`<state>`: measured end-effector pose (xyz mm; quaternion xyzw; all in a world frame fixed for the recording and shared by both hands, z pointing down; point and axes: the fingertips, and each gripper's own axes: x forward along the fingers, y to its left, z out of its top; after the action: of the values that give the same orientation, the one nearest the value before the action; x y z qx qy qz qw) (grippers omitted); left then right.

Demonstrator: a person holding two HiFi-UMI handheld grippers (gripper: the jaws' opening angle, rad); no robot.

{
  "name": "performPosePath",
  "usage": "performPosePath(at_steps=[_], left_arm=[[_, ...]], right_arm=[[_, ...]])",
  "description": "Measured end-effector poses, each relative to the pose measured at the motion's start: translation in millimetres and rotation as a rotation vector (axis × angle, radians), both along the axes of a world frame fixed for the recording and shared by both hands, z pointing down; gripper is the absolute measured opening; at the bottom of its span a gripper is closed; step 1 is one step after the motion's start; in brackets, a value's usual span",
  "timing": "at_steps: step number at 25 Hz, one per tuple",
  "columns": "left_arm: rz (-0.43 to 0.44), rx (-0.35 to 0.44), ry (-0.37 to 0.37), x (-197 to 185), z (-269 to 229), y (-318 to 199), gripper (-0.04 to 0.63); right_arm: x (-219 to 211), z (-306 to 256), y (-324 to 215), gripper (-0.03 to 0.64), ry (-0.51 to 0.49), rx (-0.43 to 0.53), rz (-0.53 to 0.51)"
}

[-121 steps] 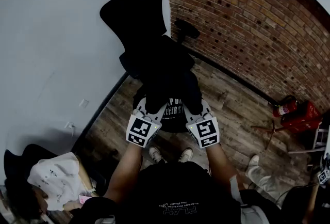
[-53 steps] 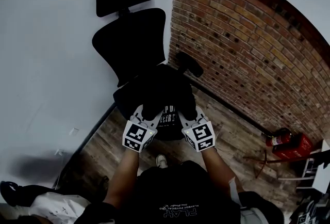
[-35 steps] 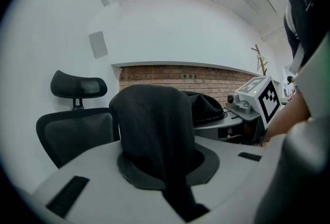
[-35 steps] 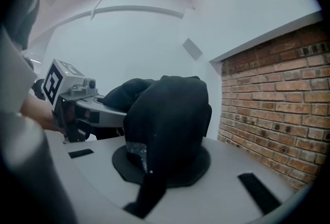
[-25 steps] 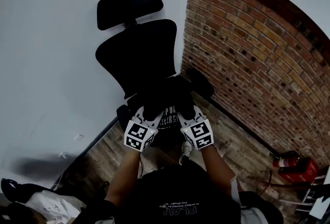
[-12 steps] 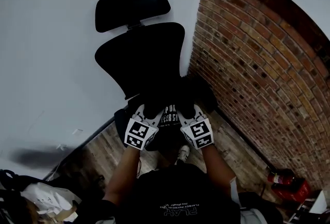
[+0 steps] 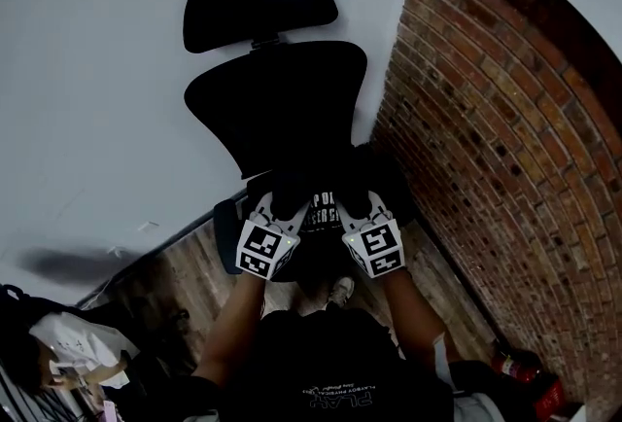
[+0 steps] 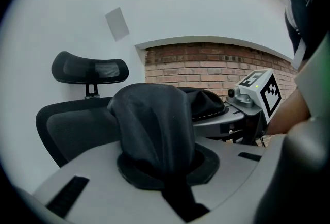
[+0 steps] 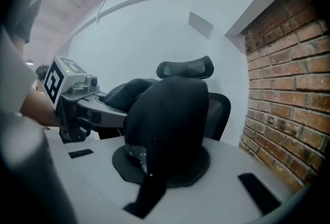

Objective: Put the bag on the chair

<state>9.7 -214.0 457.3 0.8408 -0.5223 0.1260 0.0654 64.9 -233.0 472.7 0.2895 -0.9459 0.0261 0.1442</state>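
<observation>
A black bag (image 7: 321, 210) with white print hangs between my two grippers, in front of the black office chair's backrest (image 7: 277, 104) and over the front of its seat. My left gripper (image 7: 285, 200) is shut on a bunch of the bag's black fabric (image 8: 154, 125), which hides its fingertips. Another bunch of the fabric (image 9: 170, 114) sits in the jaws of my right gripper (image 7: 355, 196), which is shut on it. Each gripper view shows the other gripper alongside, the right gripper (image 8: 252, 96) and the left gripper (image 9: 72, 89). The headrest (image 7: 260, 4) stands above the backrest.
A brick wall (image 7: 505, 148) runs close along the chair's right side and a white wall (image 7: 87, 89) is behind it. The floor (image 7: 194, 274) is wood planks. The person's shoe (image 7: 340, 291) shows below the bag. Pale bundled things (image 7: 58, 347) lie at the lower left.
Both grippers have carried the bag forward to the chair, which now fills more of the view. The brick wall has swung closer on the right. Both grips are unchanged.
</observation>
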Motion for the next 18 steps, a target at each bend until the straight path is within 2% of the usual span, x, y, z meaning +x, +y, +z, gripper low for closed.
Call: performPosePath(at_steps=[10,14,18], left_arm=[[-0.112,0.001,-0.011,-27,19,-21,0.058],[-0.124,-0.007,-0.017,-44,29,-30,0.059],[-0.128,-0.026,0.009,-61,41,-34,0.06]], right_arm=[[-22,17,-24,0.035,0.017,-0.007,-0.086],[-38,26,-33,0.035,0.028,-0.019,-0.086],[-55,37,-37,0.037,0.064,-0.021,-0.087]])
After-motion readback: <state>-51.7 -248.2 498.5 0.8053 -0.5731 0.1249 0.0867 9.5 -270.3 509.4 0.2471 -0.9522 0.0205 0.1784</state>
